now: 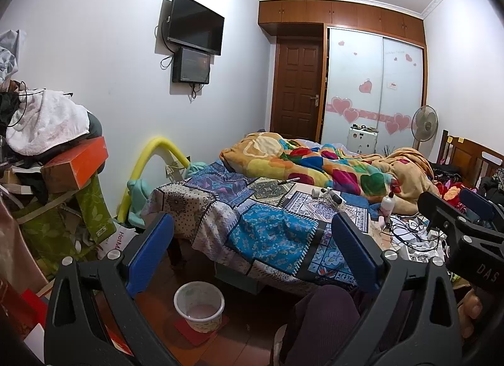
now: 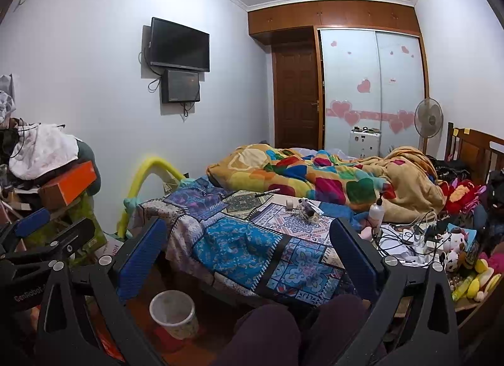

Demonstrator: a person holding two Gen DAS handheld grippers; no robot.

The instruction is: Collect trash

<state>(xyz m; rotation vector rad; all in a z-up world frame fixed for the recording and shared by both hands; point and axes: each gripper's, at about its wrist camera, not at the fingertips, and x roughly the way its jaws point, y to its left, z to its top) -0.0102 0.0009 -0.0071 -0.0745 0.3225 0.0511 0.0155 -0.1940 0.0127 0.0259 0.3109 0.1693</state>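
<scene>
Both grippers, left (image 1: 252,249) and right (image 2: 249,254), hover level, jaws spread, empty.

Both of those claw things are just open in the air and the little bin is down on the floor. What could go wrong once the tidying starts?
The tangle of cables at the bed's right edge could snag an open gripper's fingers and drag chargers off. The white bottle stands upright beside them and looks easy to tip. The bin sits low beside the person's knee, so dropped scraps may miss it.

White-walled bedroom (image 1: 94,51): cluttered bed (image 1: 267,227), wardrobe (image 1: 375,82) (heart stickers), wall television (image 1: 195,24).
</scene>
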